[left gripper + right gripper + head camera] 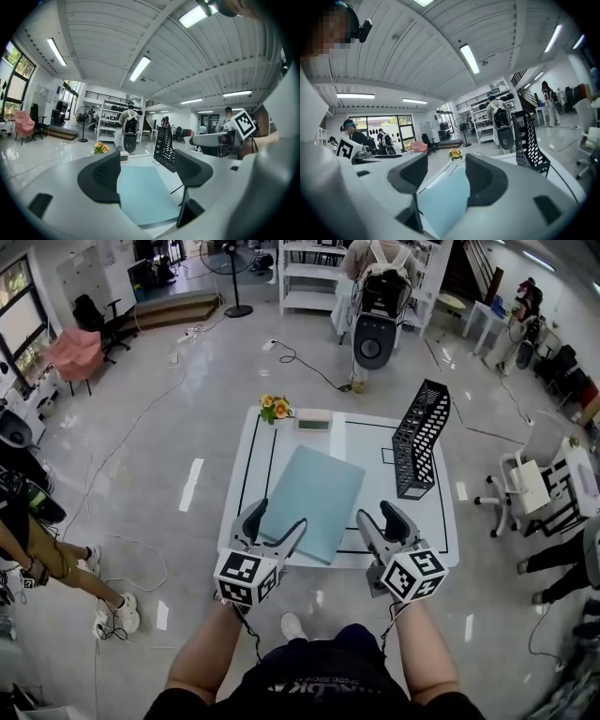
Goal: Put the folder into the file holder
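Observation:
A light blue folder (314, 502) lies flat in the middle of the white table (431, 531). The black mesh file holder (419, 439) stands upright at the table's right side, apart from the folder. My left gripper (275, 526) hovers at the folder's near left corner, jaws open and empty. My right gripper (382, 519) is open just off the folder's near right edge. The left gripper view has the folder (145, 192) past the open gripper (147, 173), with the file holder (164, 145) further back. From the open right gripper (447, 176), the folder (443, 197) sits low left and the file holder (529, 143) right.
Orange flowers (275, 408) and a small white device (312, 420) sit at the table's far edge. Black lines mark the tabletop. A person with a backpack (380, 287) stands beyond the table; another person (47, 559) is at the left. A white chair (530, 479) is at the right.

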A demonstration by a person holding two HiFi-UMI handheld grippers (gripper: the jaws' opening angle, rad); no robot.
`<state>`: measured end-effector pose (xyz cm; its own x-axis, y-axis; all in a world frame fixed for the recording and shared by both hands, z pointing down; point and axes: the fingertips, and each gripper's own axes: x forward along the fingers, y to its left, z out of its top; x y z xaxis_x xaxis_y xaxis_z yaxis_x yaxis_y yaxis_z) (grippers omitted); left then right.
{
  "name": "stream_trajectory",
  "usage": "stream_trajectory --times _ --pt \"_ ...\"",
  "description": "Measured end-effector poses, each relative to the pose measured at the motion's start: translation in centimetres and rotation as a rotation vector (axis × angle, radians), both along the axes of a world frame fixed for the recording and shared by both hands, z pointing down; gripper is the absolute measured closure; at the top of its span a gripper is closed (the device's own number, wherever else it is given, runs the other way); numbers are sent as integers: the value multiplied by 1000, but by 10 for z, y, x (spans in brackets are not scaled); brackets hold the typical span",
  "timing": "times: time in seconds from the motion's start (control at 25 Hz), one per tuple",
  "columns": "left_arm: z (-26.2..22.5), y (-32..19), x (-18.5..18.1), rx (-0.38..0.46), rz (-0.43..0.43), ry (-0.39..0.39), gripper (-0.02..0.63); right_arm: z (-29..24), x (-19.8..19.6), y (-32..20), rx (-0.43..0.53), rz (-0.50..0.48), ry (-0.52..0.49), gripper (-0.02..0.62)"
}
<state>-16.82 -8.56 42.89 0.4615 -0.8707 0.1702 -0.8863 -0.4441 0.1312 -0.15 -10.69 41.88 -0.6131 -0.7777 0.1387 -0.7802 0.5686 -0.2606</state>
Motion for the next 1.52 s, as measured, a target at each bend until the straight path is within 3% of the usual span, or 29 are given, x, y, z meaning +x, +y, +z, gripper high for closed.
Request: stream_trajectory --times 0.48,1.04,1.52 --pt "34 -44 -11 -78 37 -20 254 41 -5 -42 -94 44 -18 359" --pt "97 -120 -8 -242 23 -65 247 113 8 -115 -288 58 -57 359" --pt "168 -195 -12 -411 25 -101 242 194 17 -177 -511 96 -86 278"
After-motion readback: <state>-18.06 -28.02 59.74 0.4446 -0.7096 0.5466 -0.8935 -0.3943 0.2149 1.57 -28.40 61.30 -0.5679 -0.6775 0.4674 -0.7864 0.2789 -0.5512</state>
